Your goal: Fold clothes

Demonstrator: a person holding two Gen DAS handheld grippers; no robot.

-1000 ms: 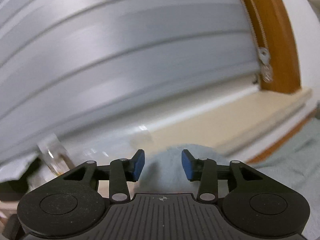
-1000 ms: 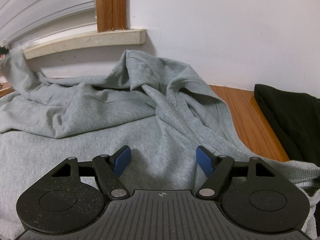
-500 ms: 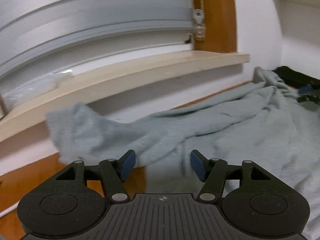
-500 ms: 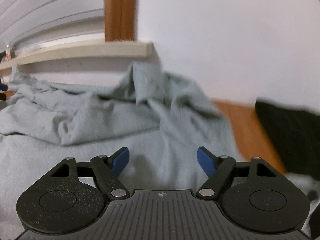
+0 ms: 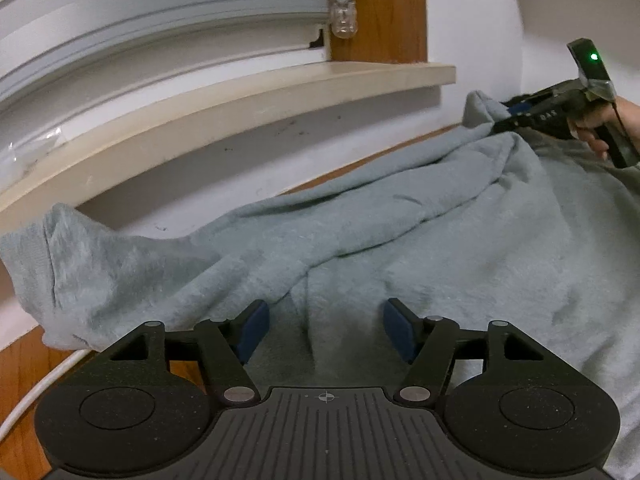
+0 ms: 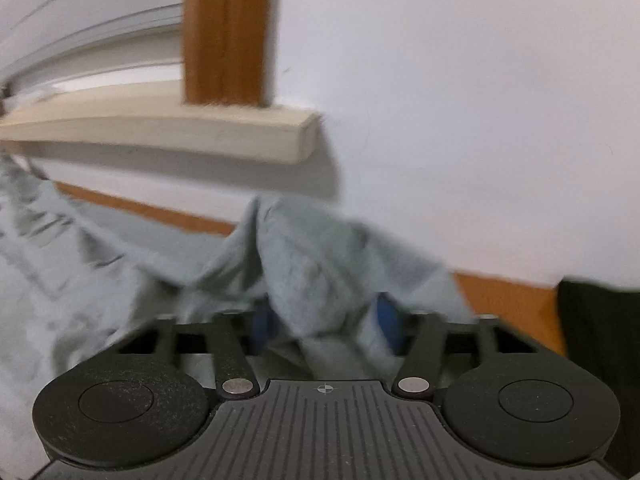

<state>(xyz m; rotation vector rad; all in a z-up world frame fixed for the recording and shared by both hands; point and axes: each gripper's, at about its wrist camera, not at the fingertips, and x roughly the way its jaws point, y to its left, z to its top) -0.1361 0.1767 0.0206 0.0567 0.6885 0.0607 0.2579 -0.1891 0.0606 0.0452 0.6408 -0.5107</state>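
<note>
A light grey sweatshirt point(image 5: 400, 240) lies crumpled on the wooden table point(image 5: 24, 360) under the window sill. My left gripper point(image 5: 324, 330) hovers over its near part; its jaws are opening, and the cloth lies below them, not pinched. A cuff end sticks up at the left. At the far right of the left wrist view, my right gripper point(image 5: 506, 114) pinches a raised peak of the cloth, with a person's hand point(image 5: 600, 128) on its handle. In the blurred right wrist view, the sweatshirt point(image 6: 320, 264) bunches between the blue pads of the right gripper point(image 6: 322, 324).
A cream window sill point(image 5: 240, 100) juts out above the table, with white blinds and a hanging cord pull point(image 5: 342, 12). A black garment point(image 6: 596, 340) lies at the right. A white cable point(image 5: 40, 388) runs along the table's left. White wall stands close behind.
The left view has tipped down from the blinds onto the sweatshirt, and its jaws have widened. The right gripper has pushed forward into the raised fold and closed on it.
</note>
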